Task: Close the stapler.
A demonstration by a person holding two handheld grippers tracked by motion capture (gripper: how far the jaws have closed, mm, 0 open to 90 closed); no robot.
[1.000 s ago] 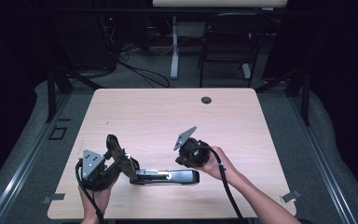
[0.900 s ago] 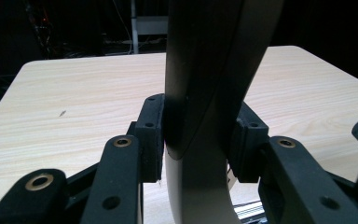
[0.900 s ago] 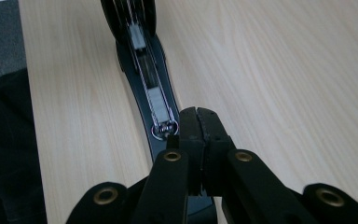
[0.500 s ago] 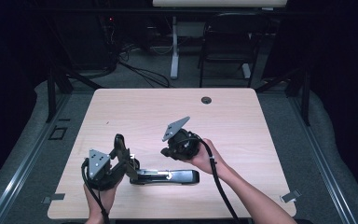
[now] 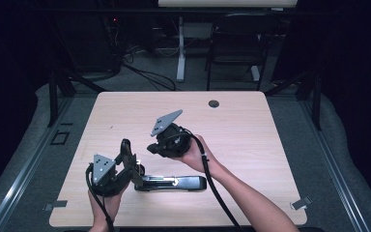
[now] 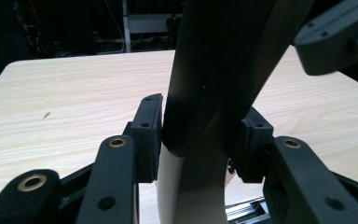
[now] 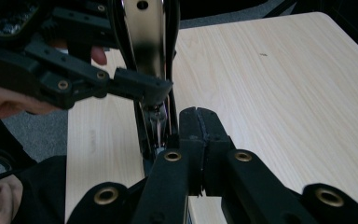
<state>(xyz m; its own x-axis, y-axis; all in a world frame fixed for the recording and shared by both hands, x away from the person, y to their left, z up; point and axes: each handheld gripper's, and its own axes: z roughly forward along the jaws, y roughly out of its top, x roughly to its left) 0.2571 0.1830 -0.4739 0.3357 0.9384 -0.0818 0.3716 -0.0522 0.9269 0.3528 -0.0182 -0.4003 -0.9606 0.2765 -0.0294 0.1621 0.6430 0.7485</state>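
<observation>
High view: a person seated at a light wooden table (image 5: 270,145) works a two-jaw gripper in each hand, forearms entering from the bottom edge.
Object: a black stapler (image 5: 171,182) lies near the table's front edge, its base flat on the wood and its upper arm swung upward at the left end.
Left gripper (image 5: 125,157): held low at the front left, its jaws pinching the stapler's raised arm.
Left gripper view: the two black pads (image 6: 148,135) press either side of the stapler arm (image 6: 214,84), dark above and pale metal below, which rises between them and out of the top of the picture.
Right gripper (image 5: 155,146): held above the table just behind the stapler, grey three-cornered plate (image 5: 166,122) tilted on top, cable trailing back along the forearm.
Right gripper view: its own jaws are pressed together with nothing between them, the tips (image 7: 199,122) just beside the stapler's shiny metal arm (image 7: 144,37); the other gripper's jaw (image 7: 135,86) clamps that arm from the left.
Background: dark floor, cables and chair legs beyond the far edge.
</observation>
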